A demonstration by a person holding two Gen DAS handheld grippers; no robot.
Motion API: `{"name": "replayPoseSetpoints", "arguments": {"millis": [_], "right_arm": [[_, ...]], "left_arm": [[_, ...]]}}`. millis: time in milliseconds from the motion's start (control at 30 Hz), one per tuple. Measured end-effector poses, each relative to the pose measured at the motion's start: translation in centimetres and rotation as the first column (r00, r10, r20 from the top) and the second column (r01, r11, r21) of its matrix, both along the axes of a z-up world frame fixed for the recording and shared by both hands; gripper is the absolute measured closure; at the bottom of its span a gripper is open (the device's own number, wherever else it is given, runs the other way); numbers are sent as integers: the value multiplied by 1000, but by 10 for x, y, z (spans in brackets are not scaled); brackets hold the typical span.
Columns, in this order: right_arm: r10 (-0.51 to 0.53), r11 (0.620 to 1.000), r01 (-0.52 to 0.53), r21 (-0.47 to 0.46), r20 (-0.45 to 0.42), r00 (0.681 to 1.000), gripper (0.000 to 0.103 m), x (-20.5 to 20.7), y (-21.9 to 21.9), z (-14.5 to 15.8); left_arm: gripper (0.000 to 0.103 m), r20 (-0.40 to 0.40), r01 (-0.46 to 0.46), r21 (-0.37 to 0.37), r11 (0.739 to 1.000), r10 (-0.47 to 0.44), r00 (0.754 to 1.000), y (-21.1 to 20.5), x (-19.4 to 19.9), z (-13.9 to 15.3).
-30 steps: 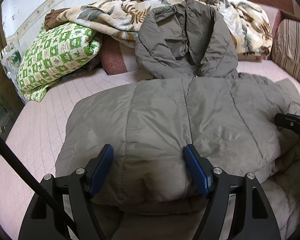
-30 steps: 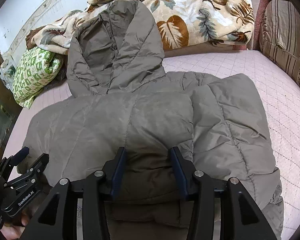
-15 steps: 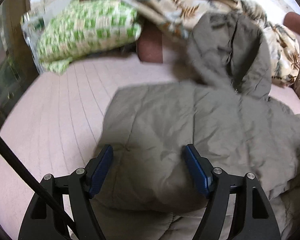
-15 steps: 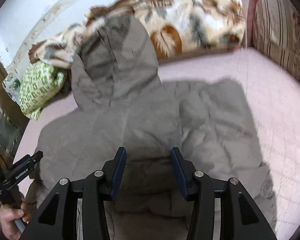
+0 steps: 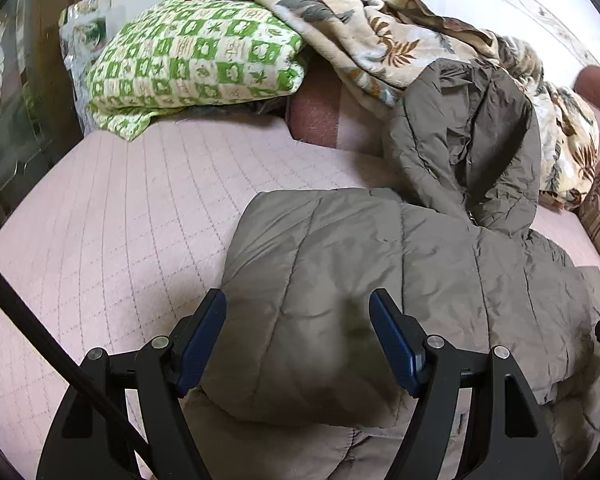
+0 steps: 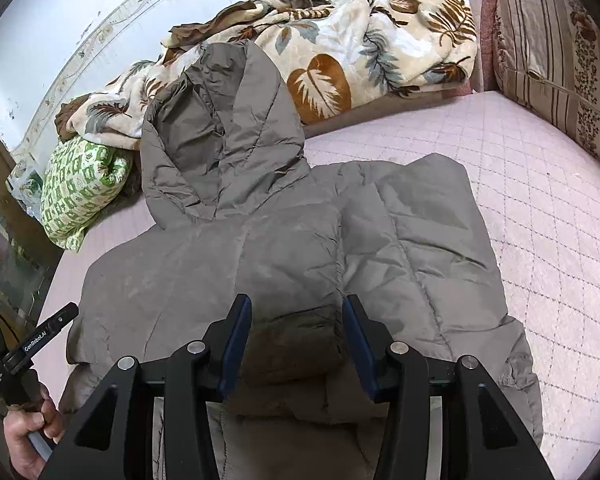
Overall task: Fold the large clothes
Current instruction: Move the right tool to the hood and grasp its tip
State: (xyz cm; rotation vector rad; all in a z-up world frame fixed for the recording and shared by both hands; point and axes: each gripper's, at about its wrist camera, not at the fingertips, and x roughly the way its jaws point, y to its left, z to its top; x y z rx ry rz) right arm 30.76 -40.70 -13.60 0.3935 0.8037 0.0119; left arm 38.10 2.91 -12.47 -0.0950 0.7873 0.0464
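A large grey-brown hooded puffer jacket [image 5: 400,280] lies on the pink quilted bed [image 5: 120,220], body folded over itself, hood [image 5: 468,140] up against the bedding. It also shows in the right wrist view [image 6: 292,248], with its hood [image 6: 220,132] at the back. My left gripper [image 5: 298,336] is open and empty, hovering over the jacket's left edge. My right gripper [image 6: 296,332] is open, its jaws either side of a fold at the jacket's middle, not closed on it. The left gripper's body [image 6: 32,344] shows at the left in the right wrist view.
A green-and-white patterned pillow [image 5: 192,60] and a leaf-print blanket [image 6: 360,48] are heaped at the back of the bed. A striped cushion [image 6: 556,52] stands at the right. A dark wooden and glass cabinet [image 5: 8,100] borders the left side.
My left gripper has swung to the left, from the jacket's middle to its left edge. The right gripper has stayed nearly still over the middle fold. The jacket has not visibly moved.
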Motion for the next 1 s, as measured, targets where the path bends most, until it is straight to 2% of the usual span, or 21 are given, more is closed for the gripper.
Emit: {"name": "replayPoseSetpoints", "arguments": {"millis": [333, 400, 500, 567, 700, 767, 867, 1000], "right_arm": [[37, 999, -36, -31, 35, 999, 52, -14, -2, 19], [48, 999, -47, -14, 49, 998, 52, -24, -5, 27], [56, 998, -54, -34, 61, 997, 52, -43, -3, 37], [56, 998, -54, -35, 62, 996, 47, -60, 1, 42], [32, 999, -34, 24, 53, 998, 46, -88, 4, 42], [56, 998, -57, 19, 25, 998, 47, -87, 11, 48], [91, 994, -89, -65, 28, 995, 47, -74, 21, 84], [140, 985, -132, -114, 61, 988, 46, -39, 34, 135]], "left_arm": [[30, 29, 49, 21, 999, -50, 998, -14, -3, 10], [30, 34, 68, 13, 998, -69, 997, -17, -5, 15], [30, 36, 102, 4, 995, -102, 994, -22, -11, 20], [30, 37, 127, 14, 992, -128, 991, -25, -16, 23], [30, 56, 156, 58, 986, -160, 986, -29, -24, 30], [30, 62, 153, 47, 987, -156, 986, -26, -25, 33], [30, 65, 146, -15, 989, -145, 987, -14, -25, 37], [30, 77, 135, -23, 991, -133, 988, -5, -23, 42]]}}
